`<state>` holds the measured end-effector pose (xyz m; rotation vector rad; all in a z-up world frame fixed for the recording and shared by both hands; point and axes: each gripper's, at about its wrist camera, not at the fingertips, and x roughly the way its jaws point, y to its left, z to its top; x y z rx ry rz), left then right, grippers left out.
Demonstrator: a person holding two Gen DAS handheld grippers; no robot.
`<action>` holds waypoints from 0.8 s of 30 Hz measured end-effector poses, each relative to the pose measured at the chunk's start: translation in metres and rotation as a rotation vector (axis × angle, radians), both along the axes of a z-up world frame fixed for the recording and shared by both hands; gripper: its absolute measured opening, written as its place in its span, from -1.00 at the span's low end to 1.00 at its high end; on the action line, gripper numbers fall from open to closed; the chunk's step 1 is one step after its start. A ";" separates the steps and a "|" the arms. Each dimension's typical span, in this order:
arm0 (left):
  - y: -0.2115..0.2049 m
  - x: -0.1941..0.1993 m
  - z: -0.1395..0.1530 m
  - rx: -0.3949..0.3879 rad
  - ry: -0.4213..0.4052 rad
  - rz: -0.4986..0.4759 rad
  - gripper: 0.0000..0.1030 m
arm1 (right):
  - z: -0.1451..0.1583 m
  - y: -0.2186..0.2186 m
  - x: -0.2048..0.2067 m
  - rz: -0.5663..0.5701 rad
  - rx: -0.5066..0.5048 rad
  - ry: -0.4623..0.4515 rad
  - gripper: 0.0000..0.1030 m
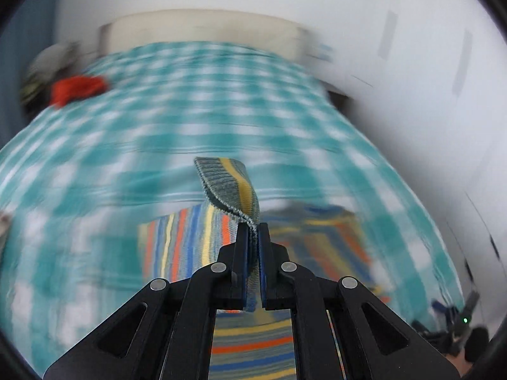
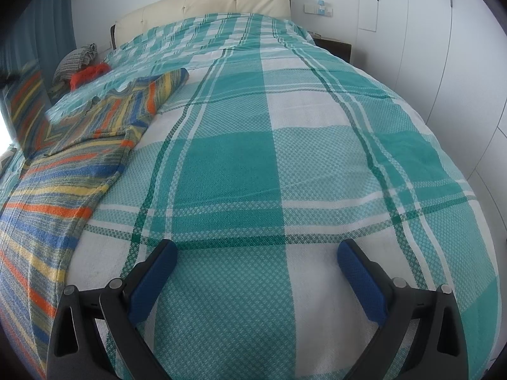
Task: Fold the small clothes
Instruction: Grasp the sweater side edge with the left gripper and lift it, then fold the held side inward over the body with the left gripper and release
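Striped knit sweater (image 2: 63,171) in orange, blue, yellow, spread partly folded on left side of checked bedspread (image 2: 253,158). Left tongs (image 1: 252,226) clenched on its ribbed edge, lifted. Right tongs (image 2: 256,250) spread wide, empty, above bedspread.

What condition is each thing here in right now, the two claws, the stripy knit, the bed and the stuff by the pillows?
Left gripper: shut on the striped sweater's edge.
Right gripper: open, holding nothing, over the bedspread.
Striped sweater: lying on the bed, partly folded, one edge lifted by the left gripper.
Checked bedspread: spread flat over the bed.
Orange garment: crumpled, unfolded, near the headboard.
Grey garment: bunched up beside it.
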<state>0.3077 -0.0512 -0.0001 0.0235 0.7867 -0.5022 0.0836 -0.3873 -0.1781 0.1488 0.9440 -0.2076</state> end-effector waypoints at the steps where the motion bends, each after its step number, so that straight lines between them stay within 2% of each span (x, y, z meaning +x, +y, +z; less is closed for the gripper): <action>1: -0.021 -0.001 -0.008 0.003 0.022 -0.044 -0.82 | 0.000 0.000 -0.001 0.000 0.000 0.000 0.95; 2: -0.037 -0.001 -0.020 0.013 0.063 -0.079 -0.47 | 0.000 0.000 0.000 0.000 0.001 0.000 0.95; 3: -0.057 0.000 -0.040 0.055 0.132 -0.099 0.25 | 0.000 0.000 0.000 0.000 0.000 0.000 0.95; 4: -0.061 -0.003 -0.050 0.085 0.154 -0.083 0.48 | 0.000 0.000 0.000 0.000 0.000 0.000 0.95; 5: -0.062 -0.008 -0.059 0.101 0.156 -0.056 0.58 | 0.000 0.000 0.000 0.000 0.000 0.000 0.95; 9: -0.023 -0.040 -0.086 0.052 0.241 0.017 0.60 | 0.000 0.000 0.001 -0.001 0.004 -0.002 0.95; 12: 0.022 -0.070 -0.092 0.035 0.243 0.089 0.74 | 0.000 0.000 0.001 -0.001 0.003 -0.001 0.95; 14: 0.043 -0.085 -0.097 0.039 0.227 0.125 0.76 | 0.000 0.000 0.001 -0.001 0.003 -0.002 0.95; 18: 0.086 -0.108 -0.111 0.088 0.222 0.178 0.78 | -0.001 0.001 0.001 -0.002 -0.006 0.000 0.95; 24: 0.121 -0.108 -0.128 0.161 0.244 0.206 0.78 | -0.001 0.004 0.001 -0.006 -0.028 0.002 0.96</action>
